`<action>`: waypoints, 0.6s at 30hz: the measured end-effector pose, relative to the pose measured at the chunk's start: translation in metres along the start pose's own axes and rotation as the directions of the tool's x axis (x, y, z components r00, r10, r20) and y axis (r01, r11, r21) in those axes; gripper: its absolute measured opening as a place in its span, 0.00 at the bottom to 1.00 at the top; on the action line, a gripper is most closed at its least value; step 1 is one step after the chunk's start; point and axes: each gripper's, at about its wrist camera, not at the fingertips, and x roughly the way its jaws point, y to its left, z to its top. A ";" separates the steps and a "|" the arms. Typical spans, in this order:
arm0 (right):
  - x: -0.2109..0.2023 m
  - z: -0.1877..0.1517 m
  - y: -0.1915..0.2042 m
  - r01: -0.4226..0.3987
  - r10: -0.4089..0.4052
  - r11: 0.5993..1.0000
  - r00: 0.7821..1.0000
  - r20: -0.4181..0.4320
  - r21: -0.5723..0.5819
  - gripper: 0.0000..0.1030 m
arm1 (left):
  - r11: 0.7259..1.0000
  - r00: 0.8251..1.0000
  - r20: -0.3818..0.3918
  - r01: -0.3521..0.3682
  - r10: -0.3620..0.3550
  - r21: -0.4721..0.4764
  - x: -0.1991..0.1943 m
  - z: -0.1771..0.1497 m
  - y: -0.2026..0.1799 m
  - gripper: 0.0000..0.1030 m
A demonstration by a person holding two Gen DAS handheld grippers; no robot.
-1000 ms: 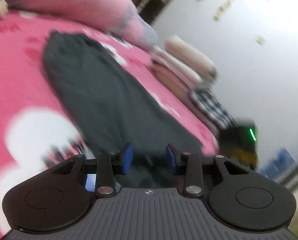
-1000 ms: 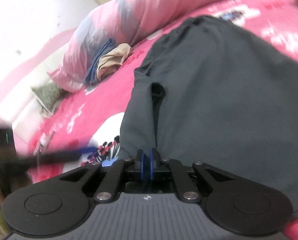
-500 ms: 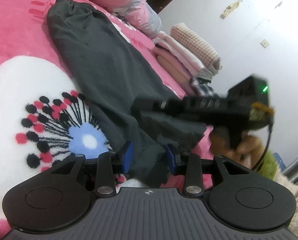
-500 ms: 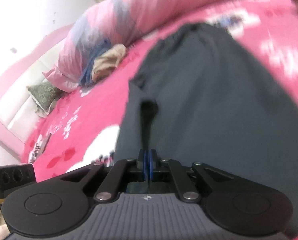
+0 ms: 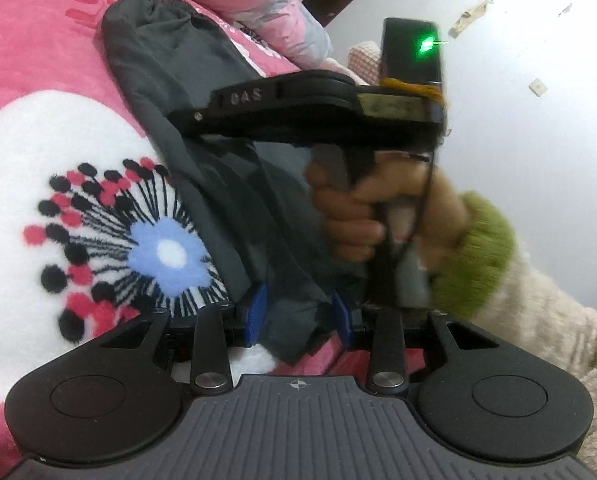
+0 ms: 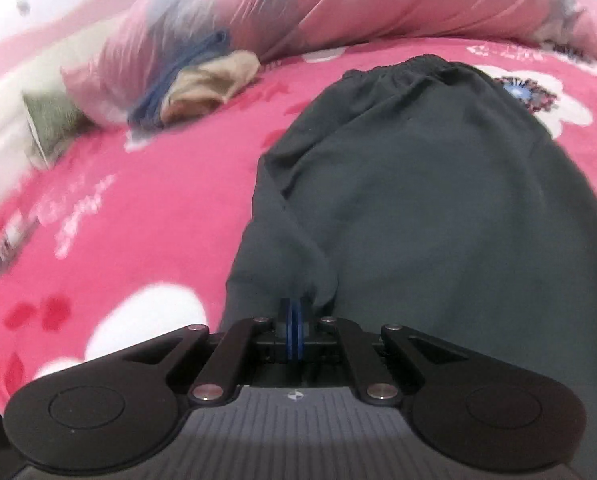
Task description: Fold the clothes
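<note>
1. Pink flowered bedding (image 5: 38, 60) is seen under dark grey trousers (image 5: 170, 64) in the left wrist view. The left gripper (image 5: 298, 316) is parted, a trouser end lying between its fingers – ungripped.
2. In the right wrist view, a fold of the trousers (image 6: 438, 184) is pinched by the clenched right gripper (image 6: 294, 332) – pillows (image 6: 338, 4) are seen beyond.
</note>
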 end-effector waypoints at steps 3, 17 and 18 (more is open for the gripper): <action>0.001 0.000 -0.005 -0.008 0.008 1.000 1.000 0.006 0.024 0.00 | 1.000 1.000 -0.002 0.005 -0.005 0.003 0.000 0.000 0.000 0.34; -0.003 -0.004 -0.004 -0.023 0.024 0.999 0.999 0.033 -0.025 0.01 | 0.990 0.990 0.091 -0.111 0.104 0.085 -0.042 0.011 -0.020 0.35; -0.003 -0.004 -0.002 -0.020 0.022 0.999 0.999 0.033 -0.037 0.01 | 0.987 0.988 0.106 -0.126 0.116 0.095 -0.046 0.012 -0.021 0.36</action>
